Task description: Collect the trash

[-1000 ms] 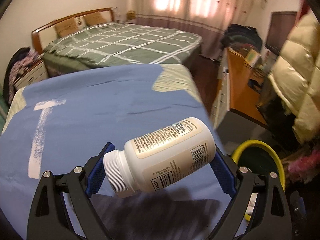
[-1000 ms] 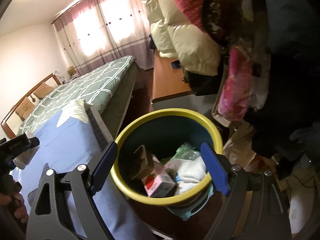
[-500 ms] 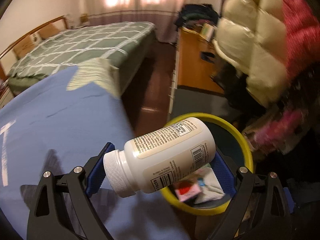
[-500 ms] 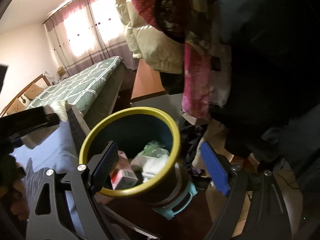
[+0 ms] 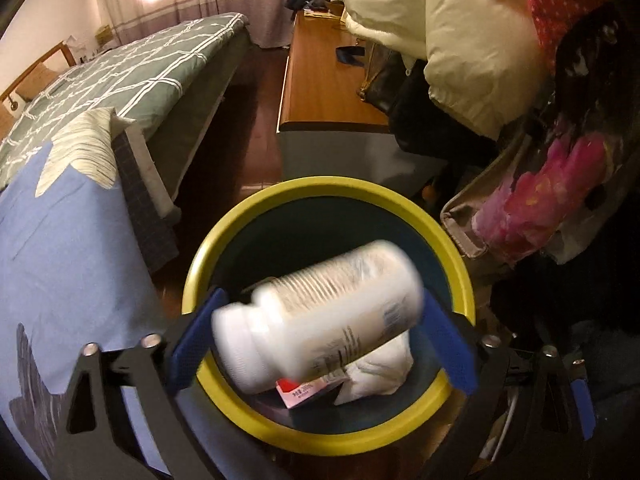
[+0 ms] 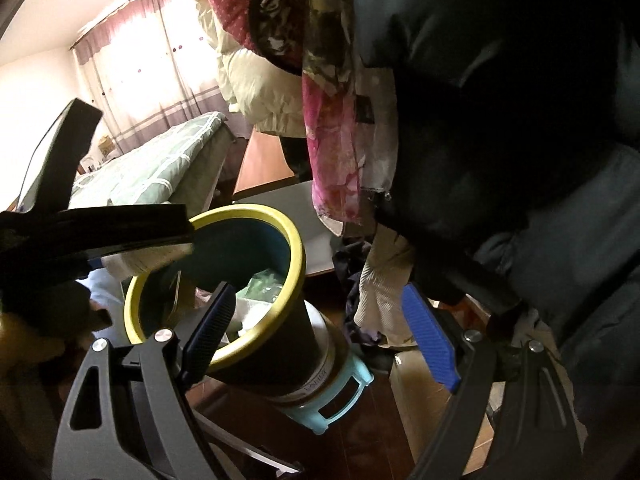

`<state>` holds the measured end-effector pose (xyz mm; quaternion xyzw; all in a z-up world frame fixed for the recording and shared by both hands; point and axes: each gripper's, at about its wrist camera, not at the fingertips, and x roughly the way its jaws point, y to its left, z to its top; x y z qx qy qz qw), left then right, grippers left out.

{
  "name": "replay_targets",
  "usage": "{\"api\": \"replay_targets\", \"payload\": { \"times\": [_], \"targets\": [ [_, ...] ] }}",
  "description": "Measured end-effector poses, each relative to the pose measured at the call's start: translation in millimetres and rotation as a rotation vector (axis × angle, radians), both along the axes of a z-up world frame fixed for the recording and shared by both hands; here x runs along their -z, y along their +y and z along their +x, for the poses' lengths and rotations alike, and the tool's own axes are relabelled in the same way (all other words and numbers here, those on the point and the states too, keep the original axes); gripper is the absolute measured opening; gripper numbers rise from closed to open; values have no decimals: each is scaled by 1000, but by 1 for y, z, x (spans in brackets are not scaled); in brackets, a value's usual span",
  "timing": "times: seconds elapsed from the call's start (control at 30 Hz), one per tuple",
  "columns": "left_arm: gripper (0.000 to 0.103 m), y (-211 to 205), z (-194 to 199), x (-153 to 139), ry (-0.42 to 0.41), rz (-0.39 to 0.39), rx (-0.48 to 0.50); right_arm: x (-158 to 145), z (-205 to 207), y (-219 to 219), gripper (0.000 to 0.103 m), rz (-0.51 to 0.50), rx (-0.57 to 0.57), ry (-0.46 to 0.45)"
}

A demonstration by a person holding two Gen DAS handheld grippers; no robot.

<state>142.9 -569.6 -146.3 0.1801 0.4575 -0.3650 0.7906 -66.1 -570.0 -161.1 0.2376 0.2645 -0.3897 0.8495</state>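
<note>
Where the green checked bed (image 5: 132, 76) lies beyond and to the left of the trash bin (image 5: 320, 184), a blue cloth (image 5: 60, 260) covers the surface directly left of the bin, and a cream padded jacket (image 5: 460, 40) hangs above and to the right of it. The bin is dark with a yellow rim and stands on the wooden floor. The left gripper (image 5: 320, 340) hangs directly over the bin opening, with the white pill bottle (image 5: 320, 312) lying crosswise between its blue pads, cap to the left. The bottle is motion-blurred; whether the pads clamp it cannot be determined. The right gripper (image 6: 320, 336) sits at the right side of the bin, fingers spread wide and holding nothing. Inside the bin, under the bottle, lie a white crumpled wad (image 5: 380, 372) and a red-and-white carton (image 5: 304, 392).
</note>
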Motion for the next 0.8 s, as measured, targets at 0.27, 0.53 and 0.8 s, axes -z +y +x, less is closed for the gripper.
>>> {"api": "replay_targets", "payload": {
  "times": [0.27, 0.53, 0.8],
  "targets": [
    [98, 79, 0, -55, -84, -102, -57, -6, 8, 17, 81, -11, -55, -2],
    [98, 229, -22, -111, -282, -195, -217, -31, 23, 55, 83, -69, -188, -15],
    [98, 371, -51, -118, -346, -209, -396, -67, 37, 101, 84, -134, -350, -44]
  ]
}}
